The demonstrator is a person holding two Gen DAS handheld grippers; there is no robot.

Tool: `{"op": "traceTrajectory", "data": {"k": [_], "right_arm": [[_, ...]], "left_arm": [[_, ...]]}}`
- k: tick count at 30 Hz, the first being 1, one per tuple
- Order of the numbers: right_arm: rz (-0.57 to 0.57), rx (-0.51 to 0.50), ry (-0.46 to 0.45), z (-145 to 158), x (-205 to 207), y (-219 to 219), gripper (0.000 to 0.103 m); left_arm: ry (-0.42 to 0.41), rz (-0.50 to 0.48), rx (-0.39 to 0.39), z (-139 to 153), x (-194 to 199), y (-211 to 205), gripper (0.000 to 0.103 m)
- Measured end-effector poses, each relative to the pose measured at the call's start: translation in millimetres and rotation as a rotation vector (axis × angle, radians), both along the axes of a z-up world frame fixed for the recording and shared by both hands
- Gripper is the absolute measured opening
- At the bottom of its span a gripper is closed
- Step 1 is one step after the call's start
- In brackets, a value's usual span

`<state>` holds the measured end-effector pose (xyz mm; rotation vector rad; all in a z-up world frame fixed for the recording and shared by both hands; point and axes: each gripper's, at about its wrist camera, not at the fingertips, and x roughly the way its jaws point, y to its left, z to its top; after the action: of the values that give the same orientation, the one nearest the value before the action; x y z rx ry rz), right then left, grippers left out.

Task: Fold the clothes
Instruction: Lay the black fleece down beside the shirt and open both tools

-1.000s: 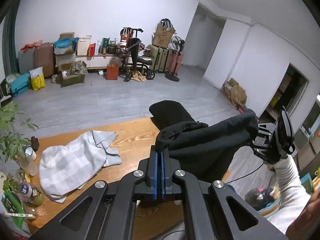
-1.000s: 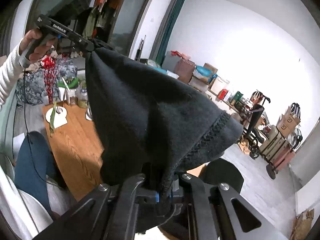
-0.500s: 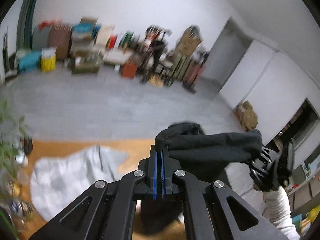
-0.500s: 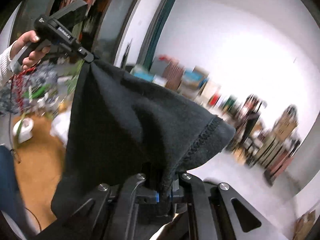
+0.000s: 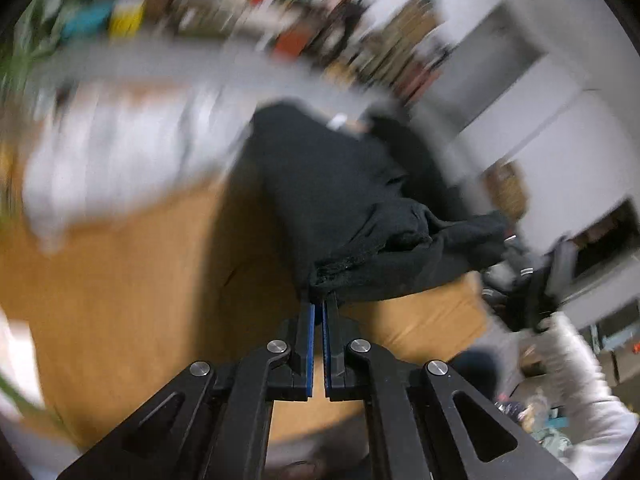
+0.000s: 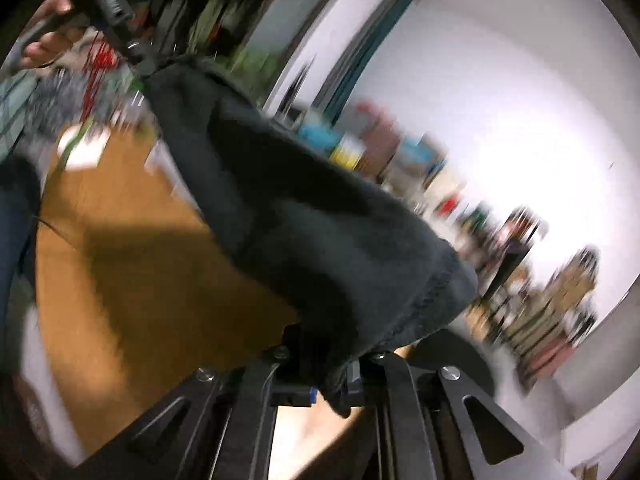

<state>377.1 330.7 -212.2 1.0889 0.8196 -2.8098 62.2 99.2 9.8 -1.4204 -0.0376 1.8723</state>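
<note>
A black garment (image 5: 340,184) lies spread over the wooden table (image 5: 140,300), its near hem bunched and lifted. My left gripper (image 5: 319,304) is shut on that hem, low above the wood. The right gripper (image 5: 508,264) shows blurred at the garment's other corner. In the right wrist view the garment (image 6: 300,220) stretches from the left gripper (image 6: 146,68) at top left down to my right gripper (image 6: 330,356). The right jaws are opening, and the cloth still hangs loosely between them and hides the fingertips.
A pale grey striped cloth (image 5: 120,152) lies on the far left of the table. Plants and small items crowd the left edge (image 6: 80,144). A person's white sleeve (image 5: 580,380) is at the right. A dark round chair (image 6: 452,360) stands past the table's edge.
Both grippers have dropped fast from high in the air to just above the table, laying the black garment onto it. The right jaws have parted.
</note>
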Motion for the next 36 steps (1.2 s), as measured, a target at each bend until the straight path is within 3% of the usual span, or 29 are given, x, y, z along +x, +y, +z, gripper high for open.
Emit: {"op": "traceTrajectory", "data": {"k": [3,6,9,12,14,16,19,24,26,28,32,36], "right_arm": [[0.043,-0.066,-0.12,-49.2,45.4,-21.2,0.047],[0.05,-0.143,-0.129,-38.5,84.8,-29.6,0.073],[0.034,-0.236,-0.11,5.3,106.6,-21.2,0.078],[0.103,-0.391,-0.059,87.5,144.9,-19.7,0.084],[0.159,-0.44,-0.022,137.3,175.2,-32.6,0.089],[0.192,-0.431,0.008,182.2,209.5,-43.3,0.09],[0.19,-0.348,0.044,229.5,255.4,-56.7,0.091],[0.155,-0.249,0.052,266.0,304.8,-79.4,0.092],[0.154,-0.248,0.054,282.2,326.3,-87.0,0.092],[0.162,-0.277,0.064,297.9,347.7,-88.8,0.102],[0.21,-0.366,0.177,318.7,369.4,-85.8,0.103],[0.062,-0.482,0.214,279.6,313.3,-62.8,0.103]], "left_arm": [[-0.053,0.065,-0.114,-60.6,30.7,-32.4,0.002],[-0.028,0.087,-0.159,-57.6,53.8,-60.6,0.005],[-0.035,0.012,-0.192,-14.9,82.2,-75.6,0.006],[-0.011,-0.078,-0.196,47.2,125.6,-103.1,0.017],[0.013,-0.107,-0.21,90.9,153.2,-124.8,0.054],[0.052,-0.095,-0.213,135.0,177.9,-146.8,0.07],[0.112,-0.037,-0.185,188.1,204.4,-179.8,0.07],[0.15,0.033,-0.198,226.5,222.9,-221.0,0.07],[0.166,0.071,-0.152,241.1,224.7,-242.9,0.071],[0.19,0.11,-0.101,255.3,228.0,-265.6,0.075],[0.189,0.135,-0.002,254.2,215.0,-275.4,0.079],[0.202,0.065,-0.012,192.9,182.7,-213.1,0.079]]}}
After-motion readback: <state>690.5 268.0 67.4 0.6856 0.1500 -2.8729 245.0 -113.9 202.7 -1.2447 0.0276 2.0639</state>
